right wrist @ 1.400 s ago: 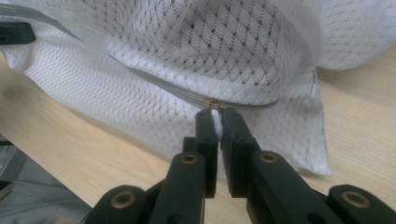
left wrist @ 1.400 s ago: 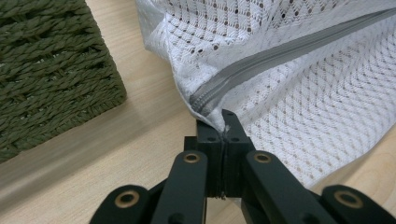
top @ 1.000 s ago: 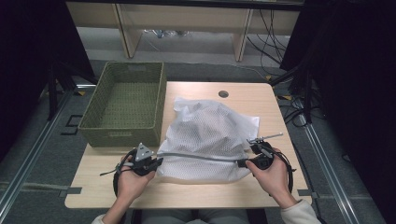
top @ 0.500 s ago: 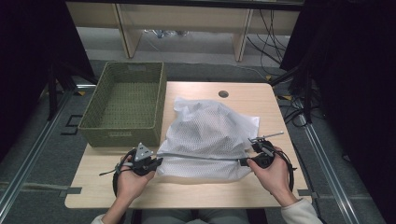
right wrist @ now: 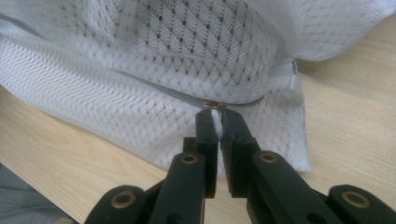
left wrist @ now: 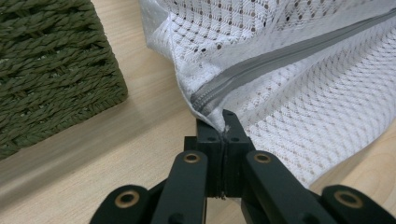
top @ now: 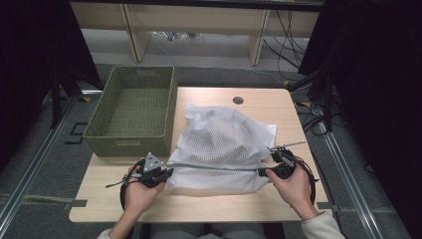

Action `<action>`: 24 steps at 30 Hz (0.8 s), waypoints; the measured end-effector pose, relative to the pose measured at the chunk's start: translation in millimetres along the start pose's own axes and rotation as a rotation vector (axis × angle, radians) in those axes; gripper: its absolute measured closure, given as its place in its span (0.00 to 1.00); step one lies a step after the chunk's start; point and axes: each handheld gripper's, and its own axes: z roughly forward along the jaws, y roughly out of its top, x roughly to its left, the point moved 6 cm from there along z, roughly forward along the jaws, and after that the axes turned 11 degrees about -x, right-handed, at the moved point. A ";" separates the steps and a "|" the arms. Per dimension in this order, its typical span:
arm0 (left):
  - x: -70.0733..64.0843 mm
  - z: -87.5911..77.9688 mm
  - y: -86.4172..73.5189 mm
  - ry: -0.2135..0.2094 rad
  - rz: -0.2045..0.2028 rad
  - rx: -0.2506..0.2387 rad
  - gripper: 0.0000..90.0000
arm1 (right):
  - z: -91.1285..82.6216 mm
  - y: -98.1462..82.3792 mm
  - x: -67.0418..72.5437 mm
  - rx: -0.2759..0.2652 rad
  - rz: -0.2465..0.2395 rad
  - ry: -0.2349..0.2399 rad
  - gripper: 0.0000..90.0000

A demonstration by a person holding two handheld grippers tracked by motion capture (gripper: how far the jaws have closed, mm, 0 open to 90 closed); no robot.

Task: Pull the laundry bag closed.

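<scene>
While both hands sit put, zipper (top: 219,167) line goes from sagging curve to taut and straight, so we reckon closing pull is about done. Left gripper (left wrist: 223,125) jaws clamped on mesh laundry bag (top: 221,147) corner, right gripper (right wrist: 214,116) pinching white zipper pull (right wrist: 215,122). Bag mid-table, wicker basket (top: 99,142) just beside left hand, near table edge (top: 199,216) close; open room far side.

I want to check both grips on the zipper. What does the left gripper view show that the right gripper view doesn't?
Left gripper view alone: the woven green basket beside the bag, and the left gripper shut on the zipper's end. Right gripper view alone: the right gripper clamping the white zipper pull. Both: the white mesh bag lying on the wooden table.
</scene>
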 end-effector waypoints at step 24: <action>2.7 0.1 0.3 0.025 -0.032 -0.020 0.99 | 3.4 -0.7 -5.5 0.006 0.003 0.012 0.97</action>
